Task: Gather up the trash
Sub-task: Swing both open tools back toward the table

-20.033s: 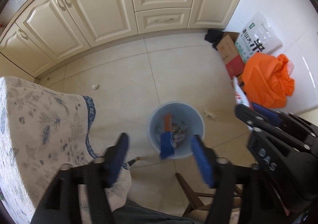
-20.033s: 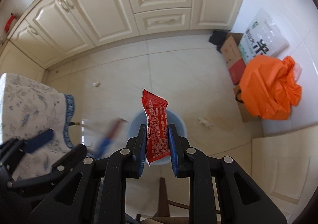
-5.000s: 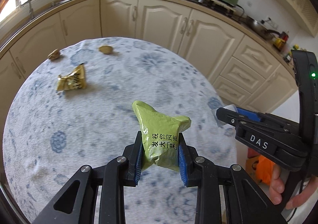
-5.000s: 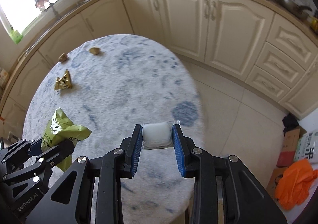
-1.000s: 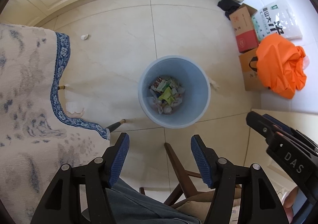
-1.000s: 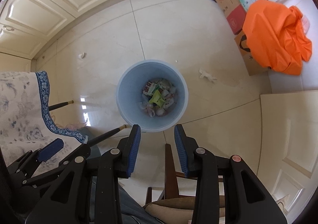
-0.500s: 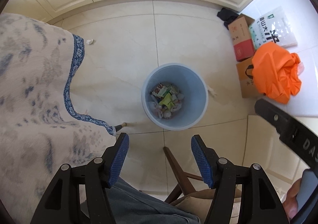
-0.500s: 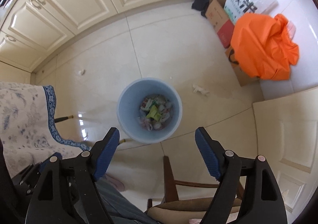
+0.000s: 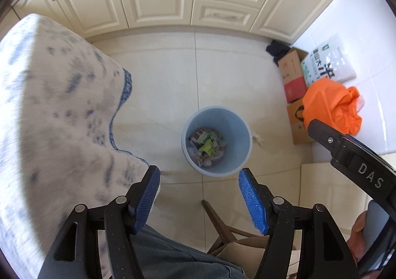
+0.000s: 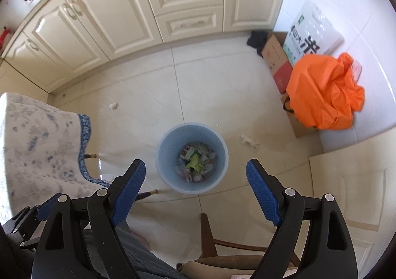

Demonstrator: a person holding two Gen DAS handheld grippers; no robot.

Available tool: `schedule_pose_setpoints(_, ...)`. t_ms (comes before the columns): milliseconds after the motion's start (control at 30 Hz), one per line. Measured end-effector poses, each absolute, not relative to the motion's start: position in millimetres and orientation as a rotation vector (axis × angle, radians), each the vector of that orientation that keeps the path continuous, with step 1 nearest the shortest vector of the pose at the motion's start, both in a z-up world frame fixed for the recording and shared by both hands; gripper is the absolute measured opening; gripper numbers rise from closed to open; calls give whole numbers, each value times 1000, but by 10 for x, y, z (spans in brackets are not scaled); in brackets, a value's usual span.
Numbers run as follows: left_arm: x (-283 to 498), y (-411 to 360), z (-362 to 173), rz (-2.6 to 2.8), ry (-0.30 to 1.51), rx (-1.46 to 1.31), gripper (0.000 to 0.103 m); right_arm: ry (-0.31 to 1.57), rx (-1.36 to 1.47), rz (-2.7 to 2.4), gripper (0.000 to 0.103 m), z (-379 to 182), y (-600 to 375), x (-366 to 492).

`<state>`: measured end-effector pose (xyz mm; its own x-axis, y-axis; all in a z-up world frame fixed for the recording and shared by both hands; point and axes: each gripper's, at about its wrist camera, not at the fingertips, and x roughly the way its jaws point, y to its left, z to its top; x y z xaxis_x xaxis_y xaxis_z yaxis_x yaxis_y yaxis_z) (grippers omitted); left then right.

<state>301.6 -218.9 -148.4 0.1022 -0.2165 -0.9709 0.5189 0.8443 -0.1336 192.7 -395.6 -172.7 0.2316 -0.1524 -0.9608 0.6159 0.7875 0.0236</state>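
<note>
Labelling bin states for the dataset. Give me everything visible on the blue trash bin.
The trash bin is a round, pale blue bucket that looks like smooth plastic, with no lid and no liner bag visible. It stands upright on the cream tiled floor, between the cloth-covered table and the orange bag. Only its bottom is covered: crumpled wrappers, one of them yellow-green. Nothing touches its rim. A white scrap lies on the tiles just beside it.

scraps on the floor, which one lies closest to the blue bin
The crumpled white scrap just right of the blue bin is closest. The small white scrap lies much farther off, up-left toward the cabinets.
</note>
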Motion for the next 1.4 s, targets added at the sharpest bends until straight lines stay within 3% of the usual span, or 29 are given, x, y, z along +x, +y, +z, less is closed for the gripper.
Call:
schedule_pose_setpoints(767, 1997, -35, -7, -304, 998, 20, 68, 951, 217, -423, 91, -657, -2923, 2095)
schedule_pose_setpoints(1100, 1239, 662, 432, -92, 905, -61, 75, 883, 152, -202, 95, -387, -2196, 2427)
schedule_pose_setpoints(1233, 1010, 858, 586, -10, 863, -91, 86, 867, 117, -98, 98, -316, -1847, 2539)
schedule_pose_setpoints(1400, 773, 1003, 692, 67, 827, -112, 87, 866, 70, 21, 98, -288, -1425, 2640)
